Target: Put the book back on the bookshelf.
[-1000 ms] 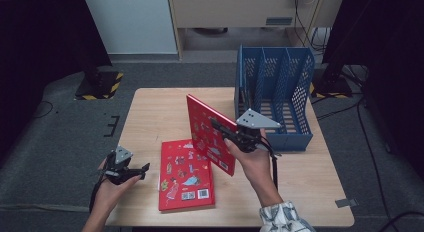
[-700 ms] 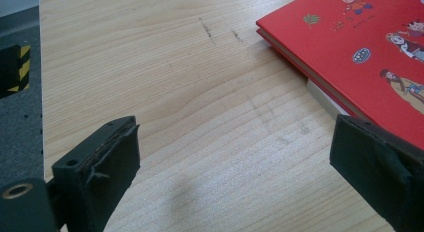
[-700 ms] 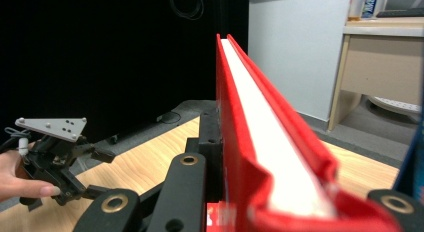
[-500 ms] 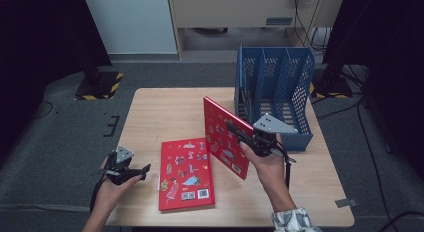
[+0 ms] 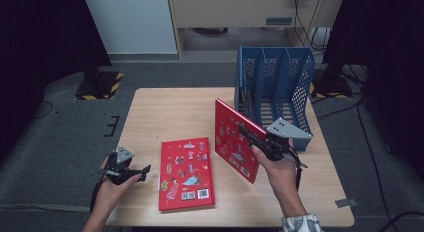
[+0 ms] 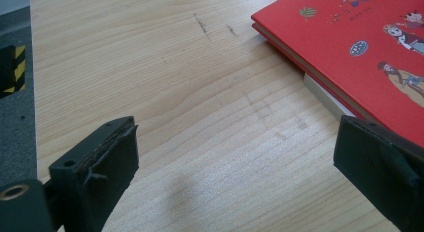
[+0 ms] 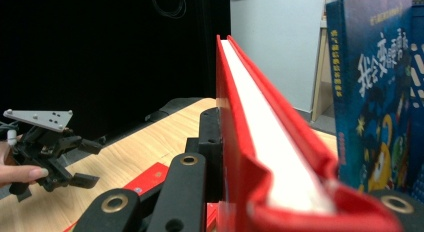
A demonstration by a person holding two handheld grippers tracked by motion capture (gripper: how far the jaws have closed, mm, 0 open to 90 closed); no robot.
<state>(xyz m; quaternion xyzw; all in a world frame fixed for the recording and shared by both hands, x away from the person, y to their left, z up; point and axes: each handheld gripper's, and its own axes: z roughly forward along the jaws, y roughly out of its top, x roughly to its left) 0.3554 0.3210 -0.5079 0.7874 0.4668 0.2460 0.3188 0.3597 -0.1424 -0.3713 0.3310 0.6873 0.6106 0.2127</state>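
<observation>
A red picture book (image 5: 186, 173) lies flat at the table's front middle. My right gripper (image 5: 247, 131) is shut on a second red book (image 5: 231, 137) and holds it upright on its edge, just left of the blue file rack (image 5: 295, 92). In the right gripper view that book (image 7: 260, 142) runs edge-on between the jaws, with a blue book (image 7: 372, 92) standing to its right. My left gripper (image 5: 140, 173) rests at the table's front left, left of the flat book (image 6: 360, 37). It is open, its jaws have just been opening, and only bare wood lies between them.
The blue file rack has several upright slots and stands at the table's back right corner. The wooden table (image 5: 170, 112) has bare surface at the back left. Dark floor with cables surrounds the table.
My right gripper has carried the upright red book to the right, closer to the blue rack. The left hand has stayed in place.
</observation>
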